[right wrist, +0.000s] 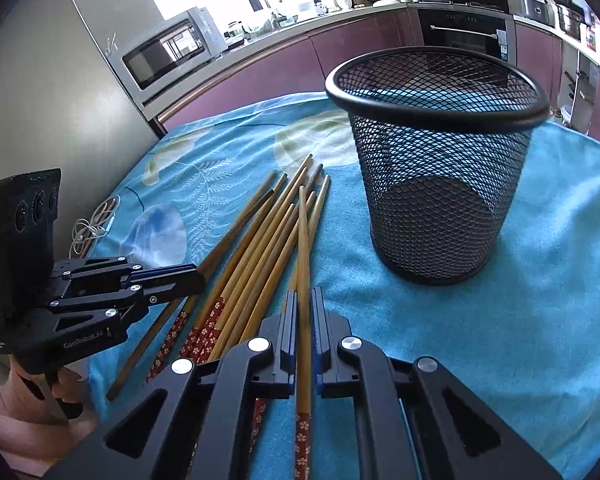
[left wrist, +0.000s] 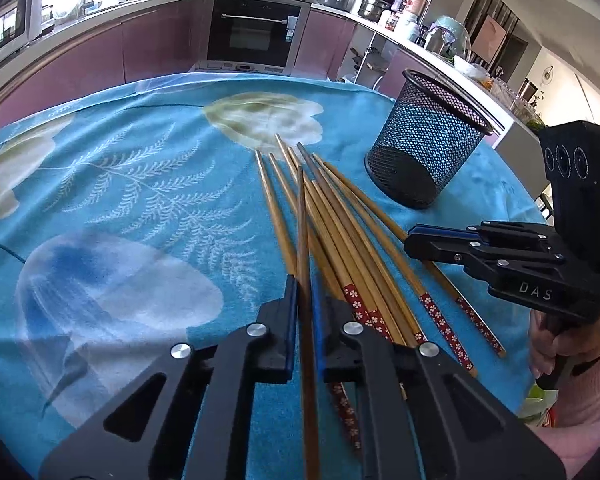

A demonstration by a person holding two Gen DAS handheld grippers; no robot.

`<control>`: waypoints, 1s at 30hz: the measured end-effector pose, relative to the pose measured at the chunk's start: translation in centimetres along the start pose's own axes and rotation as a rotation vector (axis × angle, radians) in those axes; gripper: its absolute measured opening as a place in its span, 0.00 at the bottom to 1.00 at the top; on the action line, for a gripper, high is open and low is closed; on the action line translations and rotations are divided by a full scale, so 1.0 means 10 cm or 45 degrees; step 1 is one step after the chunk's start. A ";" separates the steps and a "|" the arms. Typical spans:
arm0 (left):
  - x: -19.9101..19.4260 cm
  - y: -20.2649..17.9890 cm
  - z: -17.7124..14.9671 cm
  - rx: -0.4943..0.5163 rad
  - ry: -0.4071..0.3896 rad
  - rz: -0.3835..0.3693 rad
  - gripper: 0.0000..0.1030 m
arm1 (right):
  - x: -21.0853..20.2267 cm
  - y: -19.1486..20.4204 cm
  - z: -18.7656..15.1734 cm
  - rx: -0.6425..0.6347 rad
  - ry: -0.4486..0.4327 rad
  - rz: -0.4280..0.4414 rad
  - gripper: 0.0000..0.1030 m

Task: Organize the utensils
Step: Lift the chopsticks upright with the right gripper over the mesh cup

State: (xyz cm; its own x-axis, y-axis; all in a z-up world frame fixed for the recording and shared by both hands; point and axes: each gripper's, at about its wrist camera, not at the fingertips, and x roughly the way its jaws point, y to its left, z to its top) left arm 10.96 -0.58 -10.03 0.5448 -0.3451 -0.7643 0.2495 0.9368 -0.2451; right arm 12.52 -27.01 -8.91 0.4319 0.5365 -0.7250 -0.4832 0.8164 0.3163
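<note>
Chopsticks (left wrist: 340, 220) lie heaped on the blue cloth (left wrist: 120, 184) beside the mesh cup (left wrist: 428, 140), and your left tongs (left wrist: 305, 292) and right tongs (right wrist: 303, 300) each pinch one stick lifted above that heap.

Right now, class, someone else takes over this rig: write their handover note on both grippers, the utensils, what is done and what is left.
Left gripper: shut on one brown wooden chopstick.
Right gripper: shut on another wooden chopstick.
Pile of wooden chopsticks with red flowered ends lies on the blue flowered cloth, beside the black wire-mesh cup, which stands upright and empty.
Done: nothing is in the cup.
Left: both held chopsticks, then the pile, into the cup.
</note>
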 end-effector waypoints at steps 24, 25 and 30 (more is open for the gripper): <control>-1.29 -0.42 0.72 0.041 -0.479 -0.294 0.07 | -1.27 0.10 0.39 -0.124 -0.554 0.027 0.05; -1.30 -0.44 0.78 0.037 -0.493 -0.302 0.07 | -1.31 0.10 0.44 -0.132 -0.568 0.025 0.05; -1.36 -0.60 1.10 0.052 -0.588 -0.304 0.07 | -1.53 0.11 0.61 -0.158 -0.645 -0.011 0.05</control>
State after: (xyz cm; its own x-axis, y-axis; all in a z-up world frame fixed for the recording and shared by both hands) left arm 10.83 -2.15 8.41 0.7629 -0.5469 -0.3448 0.4360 0.8290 -0.3501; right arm 10.05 -33.01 6.24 0.7356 0.5913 -0.3304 -0.5515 0.8061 0.2146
